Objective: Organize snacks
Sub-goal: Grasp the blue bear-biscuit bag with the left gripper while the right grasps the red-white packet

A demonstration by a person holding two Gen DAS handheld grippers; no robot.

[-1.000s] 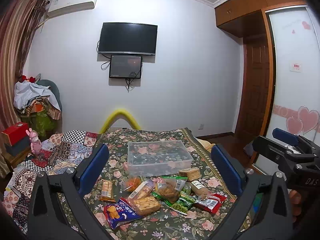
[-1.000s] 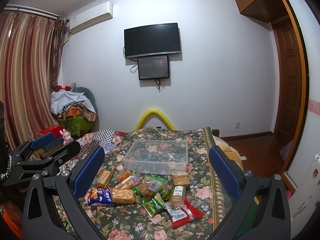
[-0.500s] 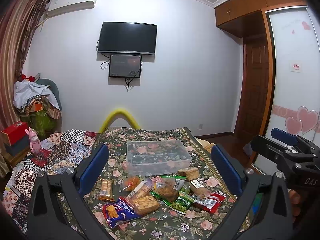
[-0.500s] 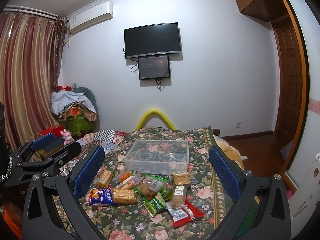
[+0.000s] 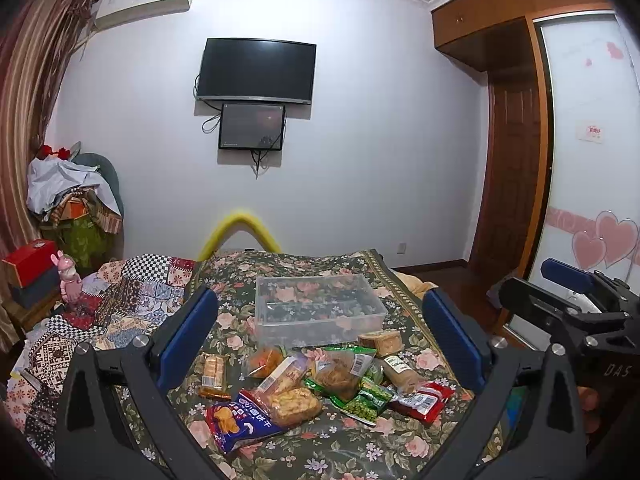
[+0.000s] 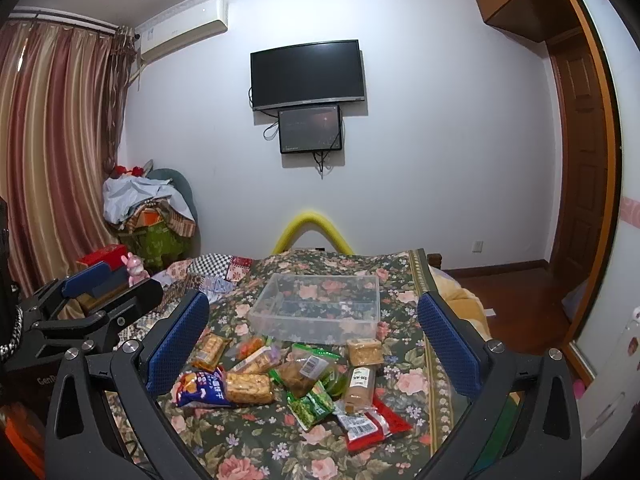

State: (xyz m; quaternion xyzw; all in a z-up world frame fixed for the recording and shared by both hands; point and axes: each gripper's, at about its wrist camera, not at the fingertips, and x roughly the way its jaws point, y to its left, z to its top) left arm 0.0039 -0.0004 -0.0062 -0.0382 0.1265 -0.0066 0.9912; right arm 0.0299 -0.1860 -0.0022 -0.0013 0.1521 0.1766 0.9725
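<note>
While both claws gape wide, clear bin (image 5: 320, 312) lies long-axis crosswise behind snacks (image 5: 320, 380).

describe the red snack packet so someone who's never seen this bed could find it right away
Start at the clear plastic box on the flowered bedspread, then look at the heap of snacks in front of it. The red packet lies at the heap's near right corner, just past the green pea bag. It is the only red wrapper, with a white barcode label.
</note>
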